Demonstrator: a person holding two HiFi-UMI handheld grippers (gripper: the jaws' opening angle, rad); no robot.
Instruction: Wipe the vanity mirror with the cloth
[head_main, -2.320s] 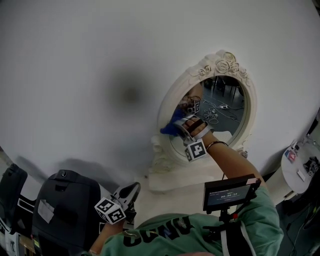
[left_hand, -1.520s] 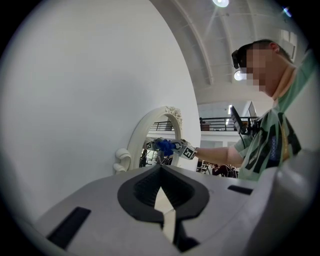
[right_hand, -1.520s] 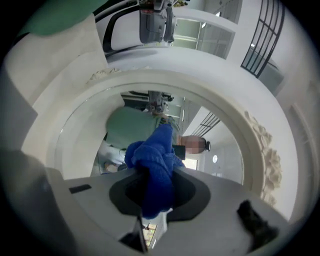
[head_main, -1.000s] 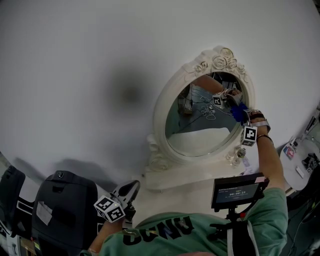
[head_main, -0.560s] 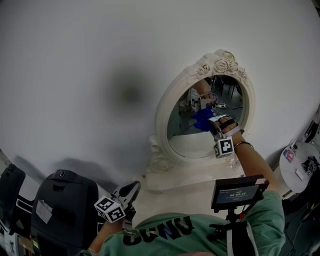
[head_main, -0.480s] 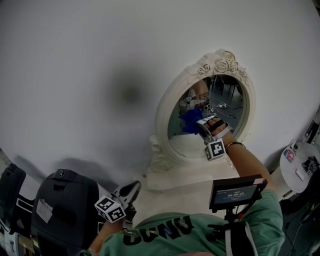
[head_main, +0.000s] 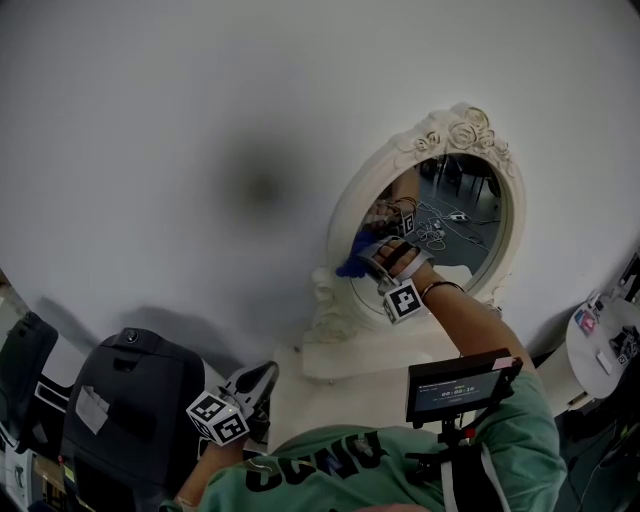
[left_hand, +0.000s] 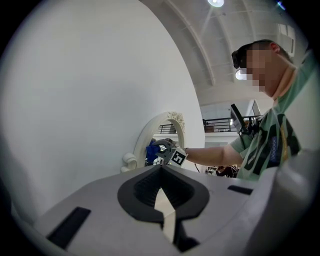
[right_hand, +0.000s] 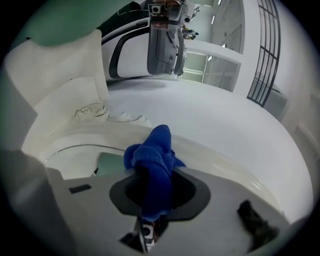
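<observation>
An oval vanity mirror with an ornate white frame (head_main: 345, 215) stands against the white wall, and its glass (head_main: 470, 230) reflects the room. My right gripper (head_main: 370, 262) is shut on a bunched blue cloth (head_main: 352, 266), which presses at the glass's lower left edge beside the frame. In the right gripper view the cloth (right_hand: 152, 160) bulges out of the jaws against the cream frame (right_hand: 215, 157). My left gripper (head_main: 256, 384) hangs low by my body, shut and holding nothing. From the left gripper view the mirror frame (left_hand: 172, 120) and the cloth (left_hand: 151, 149) show in the distance.
A black bag (head_main: 120, 410) sits at the lower left. A small screen on a mount (head_main: 455, 385) stands in front of my chest. The mirror rests on a white base (head_main: 370, 355). A round white table (head_main: 600, 340) with small items is at the right edge.
Over the last second my right gripper swept the cloth from the glass's right side across to its lower left edge. The left gripper stayed where it was.
</observation>
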